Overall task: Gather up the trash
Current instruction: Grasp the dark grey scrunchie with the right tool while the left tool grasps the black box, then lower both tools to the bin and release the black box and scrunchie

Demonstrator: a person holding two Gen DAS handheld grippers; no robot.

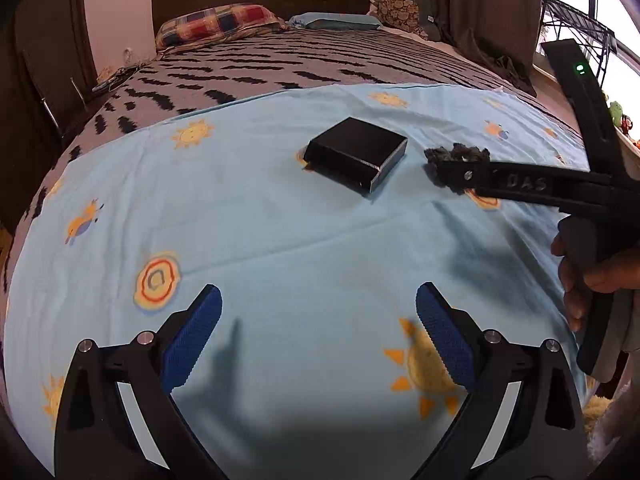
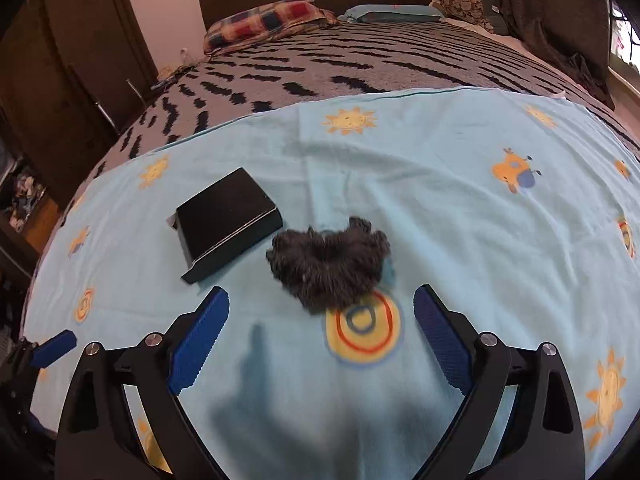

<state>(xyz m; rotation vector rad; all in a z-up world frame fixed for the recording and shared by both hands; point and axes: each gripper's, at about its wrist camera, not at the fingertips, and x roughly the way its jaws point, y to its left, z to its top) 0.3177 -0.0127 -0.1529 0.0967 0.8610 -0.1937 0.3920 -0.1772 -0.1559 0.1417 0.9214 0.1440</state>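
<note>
Plainly, nothing is held yet: both pairs of jaws stand wide apart and empty above the blue sheet (image 2: 440,184) spread on the bed.

Taking the black box (image 2: 228,220) as landmark and reading left to right in the right wrist view: the left gripper (image 1: 318,320) hangs well to the box's near left, only one blue pad of it showing at the picture's edge. The box lies flat on the sheet. Just to its right, close but seemingly not touching, sits the dark fluff (image 2: 328,262), the likely trash. The right gripper (image 2: 322,320) hovers on the near side of the fluff, jaws open toward it; in the left wrist view its fingers reach as far as the fluff, and contact cannot be told.

Risks, as a judgement. The fluff is loose and soft, so a shallow close may pull off only a tuft and leave the rest. A deep close may pinch the wrinkled sheet and drag it, shifting the box. The left finger passes near the box and could nudge it aside. Whether the box is trash or the bin is unclear, so the drop target is uncertain.
</note>
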